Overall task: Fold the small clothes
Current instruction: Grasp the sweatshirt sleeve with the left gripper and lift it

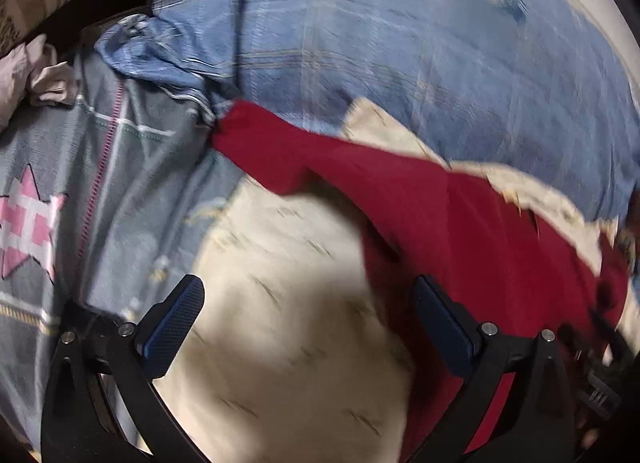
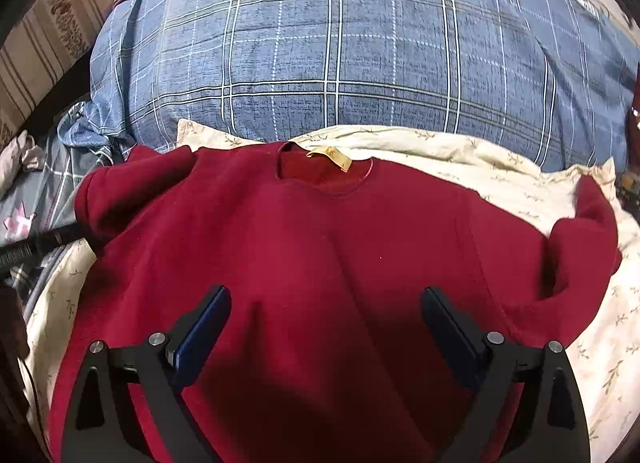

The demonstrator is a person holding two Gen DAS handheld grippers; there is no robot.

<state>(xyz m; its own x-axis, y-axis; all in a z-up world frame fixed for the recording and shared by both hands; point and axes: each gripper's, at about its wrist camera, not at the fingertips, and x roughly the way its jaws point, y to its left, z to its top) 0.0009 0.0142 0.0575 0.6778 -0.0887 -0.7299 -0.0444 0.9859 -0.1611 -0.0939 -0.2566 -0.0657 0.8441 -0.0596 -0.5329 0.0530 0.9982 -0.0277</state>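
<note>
A dark red sweatshirt lies spread on a cream floral cloth, neck opening and yellow label at the far side. Its two sleeves lie bunched at the left and right. My right gripper hovers open over the shirt's lower middle, nothing between its fingers. In the blurred left wrist view the sweatshirt runs from the centre to the right, one sleeve end pointing left. My left gripper is open above the cream cloth, its right finger over the red fabric.
A big blue plaid pillow with a round crest lies behind the shirt. A grey quilt with a pink star lies at the left, with a crumpled pale cloth beyond it. A striped headboard stands at the far left.
</note>
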